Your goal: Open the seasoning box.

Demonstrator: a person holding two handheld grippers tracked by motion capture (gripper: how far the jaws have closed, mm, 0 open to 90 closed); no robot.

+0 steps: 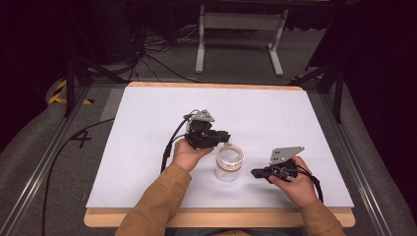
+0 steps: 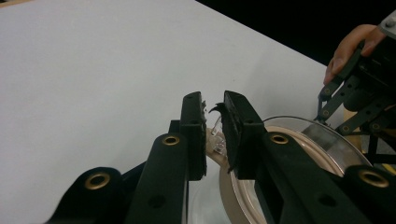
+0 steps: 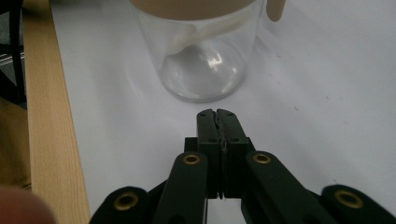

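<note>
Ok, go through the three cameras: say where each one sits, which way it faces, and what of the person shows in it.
High view: fixed above the person's side, looking forward and down on the white table; both forearms, left gripper, right gripper.
Left gripper view: rides the left gripper, looking along its jaws, pinched on a tab at the jar rim; the other hand beyond.
Right gripper view: rides the right gripper, jaws together, low over the table, facing the jar.
Shared: all three views show the clear jar.
</note>
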